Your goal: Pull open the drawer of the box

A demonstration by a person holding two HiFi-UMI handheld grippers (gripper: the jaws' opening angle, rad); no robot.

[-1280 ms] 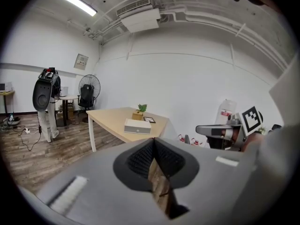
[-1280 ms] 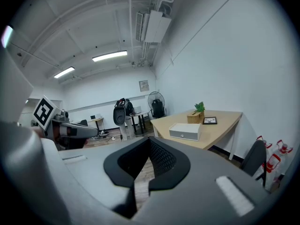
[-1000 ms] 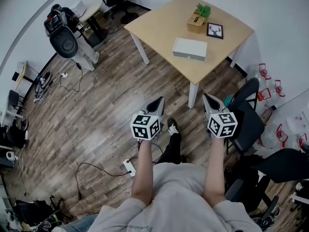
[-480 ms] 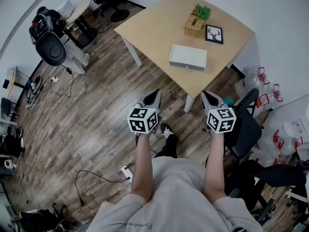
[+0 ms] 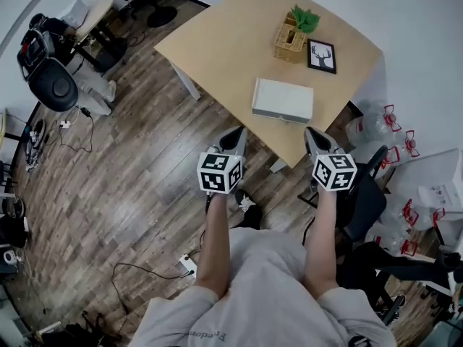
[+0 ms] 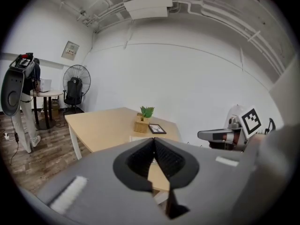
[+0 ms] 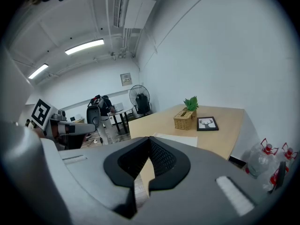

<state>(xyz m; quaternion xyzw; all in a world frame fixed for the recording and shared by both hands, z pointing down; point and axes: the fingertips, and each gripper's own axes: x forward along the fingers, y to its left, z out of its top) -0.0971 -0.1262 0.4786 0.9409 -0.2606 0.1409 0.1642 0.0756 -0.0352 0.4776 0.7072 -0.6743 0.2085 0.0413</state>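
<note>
The box [image 5: 282, 100] lies on the table [image 5: 217, 42], with the basket [image 5: 291, 39] and picture frame [image 5: 322, 56] behind it.

The left gripper's [image 6: 153, 142] fingers [image 6: 140, 158] meet with nothing between them; beyond, a plant [image 6: 146, 111] and picture frame [image 6: 156, 129] sit near the counter's [image 6: 103, 125] far edge.

One table [image 5: 217, 42], one white box [image 5: 282, 100], one wicker basket [image 5: 291, 39], one framed picture [image 5: 322, 56], and two grippers: left gripper [image 5: 237, 134], right gripper [image 5: 315, 137].

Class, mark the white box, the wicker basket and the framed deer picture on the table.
white box [image 5: 283, 98]: head view, middle of its top.
wicker basket [image 5: 289, 42]: head view, its woven top.
framed deer picture [image 5: 322, 56]: head view, centre of print.
</note>
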